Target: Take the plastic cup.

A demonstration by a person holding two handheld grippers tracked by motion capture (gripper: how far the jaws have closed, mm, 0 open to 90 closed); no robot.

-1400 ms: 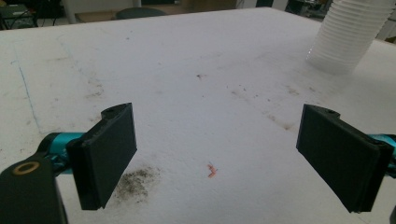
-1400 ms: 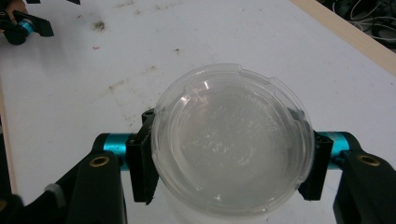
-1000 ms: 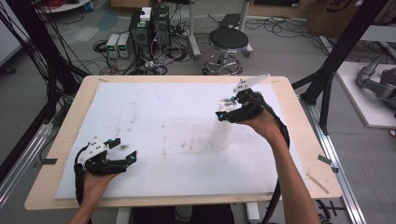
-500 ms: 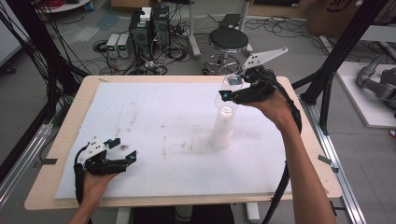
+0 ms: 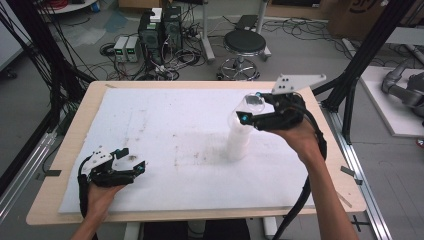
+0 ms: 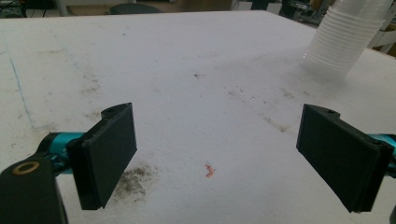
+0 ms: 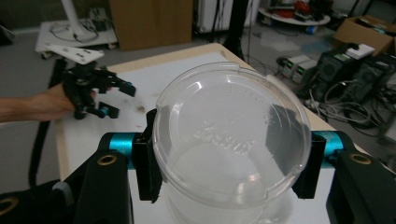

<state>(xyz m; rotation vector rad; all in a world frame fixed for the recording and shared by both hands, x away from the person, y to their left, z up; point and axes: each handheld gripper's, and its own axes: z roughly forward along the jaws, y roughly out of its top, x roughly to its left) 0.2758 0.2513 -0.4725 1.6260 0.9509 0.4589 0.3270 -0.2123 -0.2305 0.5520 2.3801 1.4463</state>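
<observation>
A clear plastic cup [image 5: 254, 102] hangs just above and to the right of a stack of white cups [image 5: 237, 142] that stands right of the mat's middle. My right gripper [image 5: 251, 107] is shut on it. In the right gripper view the black pads press on both sides of the cup [image 7: 231, 135], whose open mouth faces the camera, with the right gripper [image 7: 229, 161] behind it. My left gripper [image 5: 132, 159] rests near the front left of the mat, open with nothing between its pads. In the left gripper view the left gripper [image 6: 217, 158] stands wide over the bare mat, and the cup stack [image 6: 343, 37] rises at the far right.
A stained white foam mat [image 5: 175, 125] covers the wooden table. Behind the table a stool [image 5: 245, 45] and computer boxes [image 5: 160, 25] stand on the floor. Black frame posts [image 5: 360, 65] rise at the right edge. The left gripper [image 7: 119, 100] also shows far off in the right gripper view.
My right gripper has risen with the clear cup, lifting it off the top of the stack. The left gripper has stayed where it was.
</observation>
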